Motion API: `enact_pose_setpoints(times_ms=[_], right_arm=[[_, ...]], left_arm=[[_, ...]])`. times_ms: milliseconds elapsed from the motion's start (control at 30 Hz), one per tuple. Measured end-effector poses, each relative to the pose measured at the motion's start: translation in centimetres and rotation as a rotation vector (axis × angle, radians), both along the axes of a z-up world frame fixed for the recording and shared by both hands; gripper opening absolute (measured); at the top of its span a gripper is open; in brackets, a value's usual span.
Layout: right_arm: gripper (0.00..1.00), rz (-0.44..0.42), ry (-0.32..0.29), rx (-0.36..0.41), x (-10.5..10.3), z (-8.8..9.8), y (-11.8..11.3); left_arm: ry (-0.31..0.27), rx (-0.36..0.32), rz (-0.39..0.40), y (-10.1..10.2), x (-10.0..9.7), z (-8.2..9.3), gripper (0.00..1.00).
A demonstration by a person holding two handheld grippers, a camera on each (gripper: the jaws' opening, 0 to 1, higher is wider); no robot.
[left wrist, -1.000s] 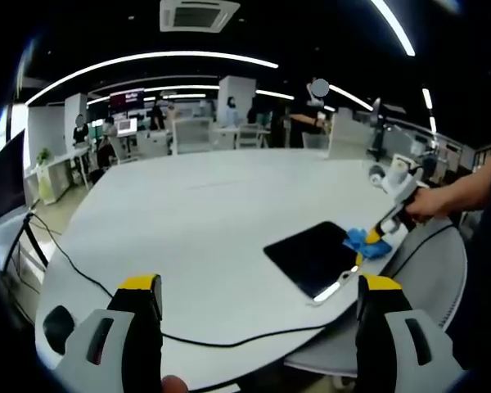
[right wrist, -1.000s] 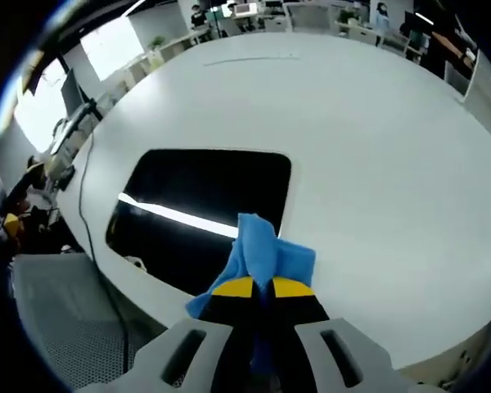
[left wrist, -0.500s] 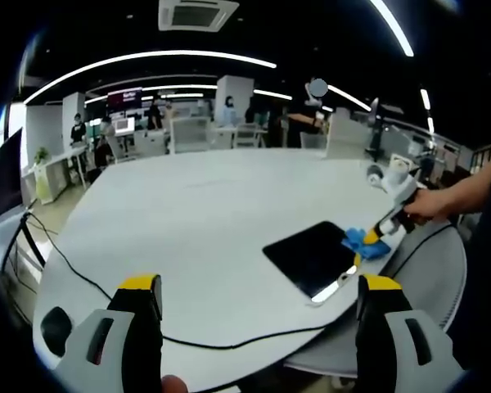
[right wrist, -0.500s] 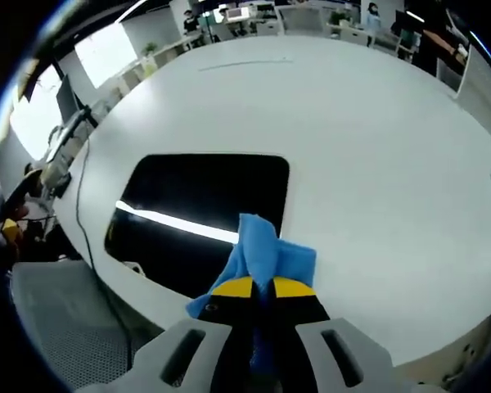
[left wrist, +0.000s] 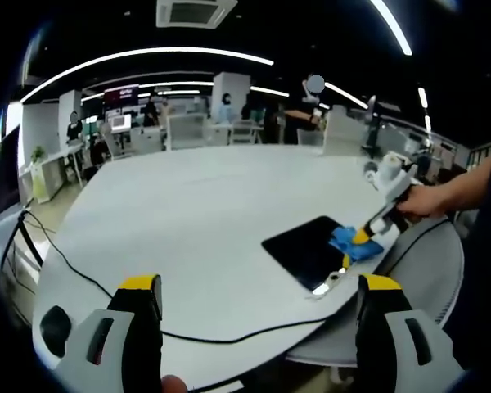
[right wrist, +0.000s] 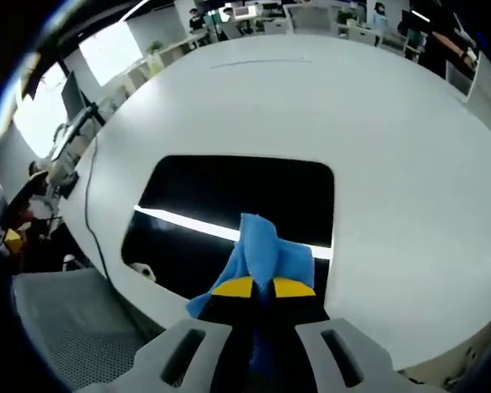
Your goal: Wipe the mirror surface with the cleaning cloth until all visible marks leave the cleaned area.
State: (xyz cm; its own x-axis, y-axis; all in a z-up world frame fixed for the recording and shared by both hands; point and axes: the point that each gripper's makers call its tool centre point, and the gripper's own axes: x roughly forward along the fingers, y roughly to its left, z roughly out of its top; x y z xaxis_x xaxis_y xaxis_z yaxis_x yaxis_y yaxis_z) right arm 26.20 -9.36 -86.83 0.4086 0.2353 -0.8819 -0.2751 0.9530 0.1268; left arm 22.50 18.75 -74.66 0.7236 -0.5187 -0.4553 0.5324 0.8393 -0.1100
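Fingers (right wrist: 274, 288) of the right gripper (right wrist: 254, 287) are pinched tight on the blue cleaning cloth (right wrist: 262, 250), which lies just ahead on the dark mirror (right wrist: 229, 196), flat on the white table (right wrist: 376, 164). The left gripper (left wrist: 258, 286) hangs spread wide, well apart from it, holding nothing.

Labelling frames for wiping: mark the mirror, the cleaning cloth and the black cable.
mirror (right wrist: 229, 192), right gripper view, dark glass centre.
cleaning cloth (right wrist: 262, 254), right gripper view, blue fold above the claw.
black cable (left wrist: 74, 266), left gripper view, mid-run on table.
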Motion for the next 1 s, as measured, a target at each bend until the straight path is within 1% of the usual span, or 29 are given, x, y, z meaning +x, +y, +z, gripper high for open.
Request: enact_pose_setpoints(times_ms=[267, 300, 433, 600, 633, 667, 767, 1000], right_arm=[[0.02, 0.046, -0.007, -0.016, 0.1, 0.0, 2.1], [0.02, 0.051, -0.001, 0.001, -0.1, 0.0, 2.6], [0.02, 0.047, 0.012, 0.032, -0.3, 0.0, 3.8], [0.02, 0.088, 0.018, 0.030, -0.5, 0.0, 5.3], [0.02, 0.073, 0.029, 0.046, -0.6, 0.0, 5.7], [0.02, 0.082, 0.033, 0.056, -0.7, 0.0, 6.0], [0.02, 0.096, 0.022, 0.037, -0.7, -0.1, 6.7], [0.02, 0.110, 0.013, 0.038, -0.4, 0.0, 7.9]], left_arm=[[0.008, -0.008, -0.018, -0.3, -0.4, -0.1, 1.00], [0.008, -0.009, -0.018, -0.2, -0.5, 0.0, 1.00], [0.006, -0.008, -0.019, 0.2, -0.5, 0.3, 1.00], [0.009, -0.010, -0.019, 0.6, -0.7, 0.2, 1.00], [0.011, -0.010, -0.018, 0.6, -0.8, 0.2, 1.00], [0.012, -0.010, -0.019, 0.7, -0.8, 0.2, 1.00], [0.009, -0.012, -0.019, 0.6, -0.8, 0.3, 1.00], [-0.005, -0.014, -0.006, 1.0, -0.7, 0.5, 1.00]])
